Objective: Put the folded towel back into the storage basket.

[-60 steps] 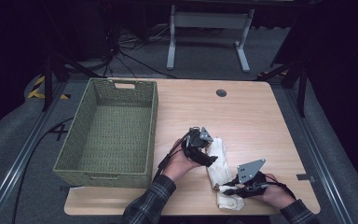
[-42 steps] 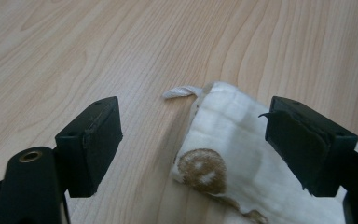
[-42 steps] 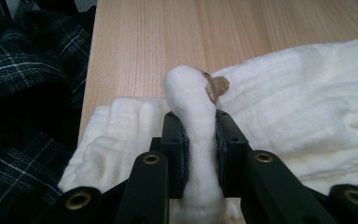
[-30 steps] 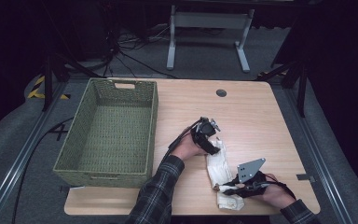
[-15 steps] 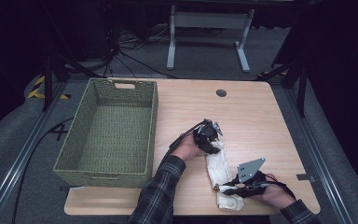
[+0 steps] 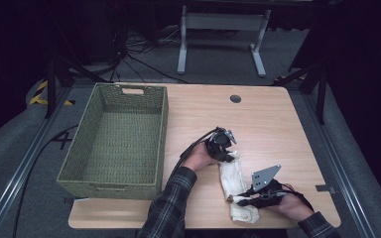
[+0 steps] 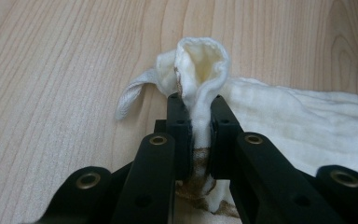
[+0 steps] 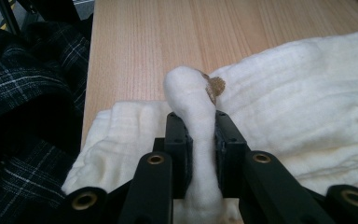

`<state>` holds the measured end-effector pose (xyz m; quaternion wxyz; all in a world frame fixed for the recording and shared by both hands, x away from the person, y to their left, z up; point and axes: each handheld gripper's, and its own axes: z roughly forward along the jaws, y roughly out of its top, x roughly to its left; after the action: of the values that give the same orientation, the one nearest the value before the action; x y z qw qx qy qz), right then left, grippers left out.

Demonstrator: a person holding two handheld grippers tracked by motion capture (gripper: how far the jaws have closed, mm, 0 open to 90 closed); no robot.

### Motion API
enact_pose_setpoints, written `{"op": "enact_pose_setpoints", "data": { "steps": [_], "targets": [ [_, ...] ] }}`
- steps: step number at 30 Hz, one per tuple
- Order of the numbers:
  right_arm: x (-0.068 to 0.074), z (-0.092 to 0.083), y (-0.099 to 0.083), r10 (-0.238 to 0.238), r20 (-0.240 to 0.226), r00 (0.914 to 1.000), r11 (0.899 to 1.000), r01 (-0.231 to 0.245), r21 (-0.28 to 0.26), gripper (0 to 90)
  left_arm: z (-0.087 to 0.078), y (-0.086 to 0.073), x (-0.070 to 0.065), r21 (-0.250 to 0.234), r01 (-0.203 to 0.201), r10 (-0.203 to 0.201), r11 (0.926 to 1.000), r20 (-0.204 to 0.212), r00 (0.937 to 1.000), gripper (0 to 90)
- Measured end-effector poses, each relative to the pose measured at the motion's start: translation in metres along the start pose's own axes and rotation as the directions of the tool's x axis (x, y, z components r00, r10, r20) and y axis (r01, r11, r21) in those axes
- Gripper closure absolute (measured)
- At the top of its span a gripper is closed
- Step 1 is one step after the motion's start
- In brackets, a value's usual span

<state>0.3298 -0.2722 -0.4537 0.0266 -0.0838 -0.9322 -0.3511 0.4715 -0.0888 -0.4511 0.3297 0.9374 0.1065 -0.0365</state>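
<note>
Nearest the person, the right gripper [image 6: 239,201] pinches a fold at the near end of the white cloth [image 6: 234,177]. The left gripper [image 6: 226,154], whose jaws have just been closing, now clamps the far end's bunched corner. The cloth lies on the wooden table [image 6: 258,124], right of the green woven basket [image 6: 116,141]. Both grips hold thin folds, so an uneven lift could pull one free. Beyond, grey carpet and a metal stand [image 6: 222,27] sit in a dark room.
</note>
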Motion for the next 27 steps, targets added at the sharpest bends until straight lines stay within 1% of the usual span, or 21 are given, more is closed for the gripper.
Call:
{"op": "enact_pose_setpoints", "data": {
  "steps": [1, 4, 5, 6, 7, 9, 11, 13, 14, 16, 17, 18, 20, 21, 22, 23, 24, 26, 27],
  "targets": [
    [0.0, 0.0, 0.0, 0.0, 0.0, 1.0, 1.0, 0.0, 0.0, 79.6, -0.001, 0.0, 0.0, 0.003, -0.012, 0.012, 0.9999, -0.006, 0.9999, 82.4],
    [-0.001, 0.0, 0.003, 0.008, 0.001, 1.0, 1.0, -0.008, 0.0, 79.9, -0.004, 0.003, -0.004, -0.002, -0.016, 0.016, 0.9999, -0.021, 0.9996, 82.5],
    [-0.002, -0.001, 0.004, 0.01, 0.001, 0.9999, 1.0, -0.01, -0.003, 79.9, -0.006, 0.004, -0.004, -0.011, -0.019, 0.019, 0.9998, -0.03, 0.9994, 82.5],
    [-0.002, -0.002, 0.006, 0.012, 0.009, 0.9999, 1.0, -0.012, -0.005, 80.0, -0.008, 0.005, -0.005, -0.021, -0.018, 0.017, 0.9996, -0.031, 0.9994, 82.5],
    [-0.003, -0.002, 0.008, 0.014, 0.006, 0.9999, 1.0, -0.014, -0.01, 80.0, -0.011, 0.006, -0.006, -0.024, -0.021, 0.02, 0.9995, -0.032, 0.9993, 82.5],
    [-0.004, -0.004, 0.011, 0.017, 0.004, 0.9999, 1.0, -0.017, -0.026, 80.0, -0.016, 0.008, -0.008, -0.033, -0.016, 0.015, 0.9993, -0.039, 0.9991, 82.5],
    [-0.005, -0.006, 0.015, 0.015, 0.009, 0.9998, 0.999, -0.015, -0.029, 80.0, -0.021, 0.01, -0.01, -0.045, -0.01, 0.008, 0.9989, -0.038, 0.9993, 82.5],
    [-0.006, -0.01, 0.018, 0.012, 0.019, 0.9997, 0.999, -0.012, -0.037, 80.0, -0.025, 0.013, -0.013, -0.044, -0.003, 0.002, 0.999, -0.038, 0.9993, 82.5],
    [-0.007, -0.011, 0.02, 0.01, 0.027, 0.9996, 0.999, -0.009, -0.042, 80.1, -0.028, 0.015, -0.014, -0.04, -0.017, 0.015, 0.9991, -0.04, 0.9991, 82.5],
    [-0.008, -0.015, 0.023, 0.017, 0.027, 0.9995, 0.998, -0.015, -0.055, 80.1, -0.034, 0.018, -0.016, -0.041, -0.013, 0.011, 0.9991, -0.05, 0.9987, 82.5],
    [-0.009, -0.017, 0.024, 0.014, 0.035, 0.9993, 0.998, -0.012, -0.057, 80.1, -0.037, 0.019, -0.018, -0.05, 0.0, -0.003, 0.9987, -0.05, 0.9988, 82.5],
    [-0.009, -0.019, 0.025, 0.012, 0.039, 0.9992, 0.998, -0.01, -0.061, 80.1, -0.04, 0.02, -0.019, -0.055, 0.005, -0.008, 0.9985, -0.05, 0.9987, 82.5],
    [-0.009, -0.022, 0.029, 0.014, 0.036, 0.9992, 0.998, -0.012, -0.069, 80.0, -0.045, 0.022, -0.021, -0.053, 0.005, -0.008, 0.9986, -0.058, 0.9983, 82.6],
    [-0.01, -0.024, 0.031, 0.01, 0.046, 0.9989, 0.997, -0.006, -0.073, 80.0, -0.049, 0.024, -0.022, -0.053, 0.0, -0.003, 0.9986, -0.061, 0.9981, 82.5],
    [-0.011, -0.027, 0.034, 0.007, 0.044, 0.999, 0.997, -0.003, -0.082, 80.1, -0.052, 0.025, -0.023, -0.047, -0.005, 0.002, 0.9989, -0.068, 0.9977, 82.5],
    [-0.011, -0.029, 0.036, 0.005, 0.046, 0.9989, 0.996, -0.001, -0.086, 80.0, -0.056, 0.027, -0.025, -0.053, 0.0, -0.003, 0.9986, -0.071, 0.9975, 82.5],
    [-0.011, -0.029, 0.036, 0.005, 0.046, 0.9989, 0.996, -0.001, -0.086, 80.0, -0.056, 0.027, -0.025, -0.053, 0.0, -0.003, 0.9986, -0.071, 0.9975, 82.5],
    [-0.012, -0.033, 0.042, 0.001, 0.054, 0.9986, 0.996, 0.004, -0.094, 80.0, -0.063, 0.03, -0.026, -0.06, -0.003, -0.002, 0.9982, -0.072, 0.9974, 82.5],
    [-0.013, -0.035, 0.045, 0.001, 0.052, 0.9986, 0.995, 0.004, -0.101, 80.0, -0.069, 0.033, -0.027, -0.063, -0.004, -0.002, 0.998, -0.087, 0.9962, 82.5]
  ]
}}
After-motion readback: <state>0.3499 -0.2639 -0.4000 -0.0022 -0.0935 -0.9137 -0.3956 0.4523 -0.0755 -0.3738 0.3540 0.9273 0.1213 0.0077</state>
